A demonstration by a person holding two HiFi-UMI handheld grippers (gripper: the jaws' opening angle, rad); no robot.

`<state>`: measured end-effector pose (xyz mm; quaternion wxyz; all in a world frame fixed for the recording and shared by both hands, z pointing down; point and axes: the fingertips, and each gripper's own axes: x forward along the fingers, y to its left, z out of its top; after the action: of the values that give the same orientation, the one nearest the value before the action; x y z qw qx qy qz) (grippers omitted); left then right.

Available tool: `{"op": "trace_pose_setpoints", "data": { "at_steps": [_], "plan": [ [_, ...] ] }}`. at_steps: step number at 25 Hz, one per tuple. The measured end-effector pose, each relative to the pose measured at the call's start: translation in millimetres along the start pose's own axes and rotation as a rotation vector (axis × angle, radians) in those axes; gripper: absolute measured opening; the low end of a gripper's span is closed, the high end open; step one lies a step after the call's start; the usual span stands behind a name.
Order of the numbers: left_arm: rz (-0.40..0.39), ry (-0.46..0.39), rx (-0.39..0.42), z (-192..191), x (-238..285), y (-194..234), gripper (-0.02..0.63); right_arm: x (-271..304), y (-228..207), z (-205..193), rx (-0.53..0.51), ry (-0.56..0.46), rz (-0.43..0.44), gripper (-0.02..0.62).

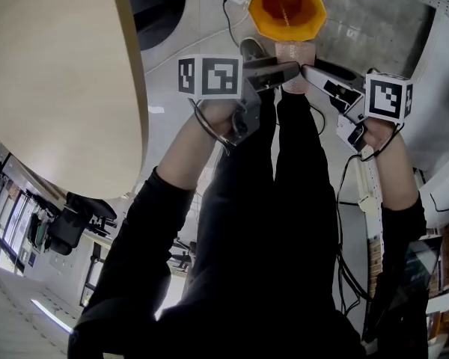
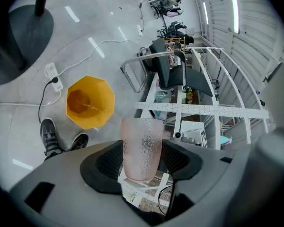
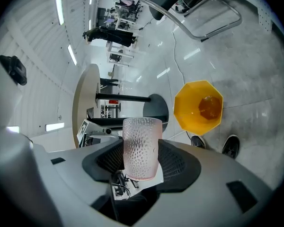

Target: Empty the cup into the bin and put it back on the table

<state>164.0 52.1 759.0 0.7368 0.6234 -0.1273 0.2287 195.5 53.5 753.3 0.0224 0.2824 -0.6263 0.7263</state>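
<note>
1. While clamped from two sides at once, hangs in the air just short of the yellow bin (image 1: 286,7): one pink, dimpled cup (image 1: 294,53), well clear of the tabletop (image 1: 52,81).
2. Left gripper (image 2: 142,161): jaws closed on the cup's wall, padded faces pressed against both sides.
3. Right gripper (image 3: 141,161): jaws likewise closed on the same cup, from the opposite direction.
4. Probably a doubled grip for steadiness on a slick, tapered wall, or to hand the cup from one side to the other; cannot say which.
5. Seen rim-up between the pads in both gripper views, so not tipped towards the bin at present; nothing visible inside through the translucent wall.
6. Bin down on the floor, mouth open upward, placed to catch whatever is poured; one brownish patch visible at its bottom.
7. Judged stage: either about to pour or just finished. Return to the tabletop not yet done.
8. Count: one cup, one bin, two grippers, one tabletop, two shoes (image 2: 49,136) beside the bin.
</note>
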Motion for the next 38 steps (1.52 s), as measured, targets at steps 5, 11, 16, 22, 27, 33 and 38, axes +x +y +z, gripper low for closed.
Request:
{"op": "trace_pose_setpoints", "data": {
  "at_steps": [5,11,16,22,27,33,38],
  "plan": [
    [-0.013,0.010,-0.103,-4,0,2,0.275,1,0,-2,0.035,0.013,-0.007,0.236],
    [-0.039,-0.015,-0.159,-5,0,2,0.275,-1,-2,-1,0.026,0.027,-0.045,0.236],
    [-0.041,-0.012,-0.154,-6,-1,0,0.275,-2,0,-2,0.022,0.024,-0.042,0.236],
    [-0.034,-0.006,-0.144,-7,-1,1,0.275,-1,1,-3,0.021,0.025,-0.032,0.236],
    [-0.034,-0.006,-0.135,-7,0,2,0.275,-1,-1,-4,0.021,0.025,-0.038,0.236],
    [-0.032,-0.001,-0.132,-8,3,4,0.275,-3,-8,-6,0.021,0.032,-0.062,0.236],
    [-0.031,0.002,-0.134,-9,4,6,0.275,-2,-8,-7,0.031,0.030,-0.049,0.236]
  ]
}}
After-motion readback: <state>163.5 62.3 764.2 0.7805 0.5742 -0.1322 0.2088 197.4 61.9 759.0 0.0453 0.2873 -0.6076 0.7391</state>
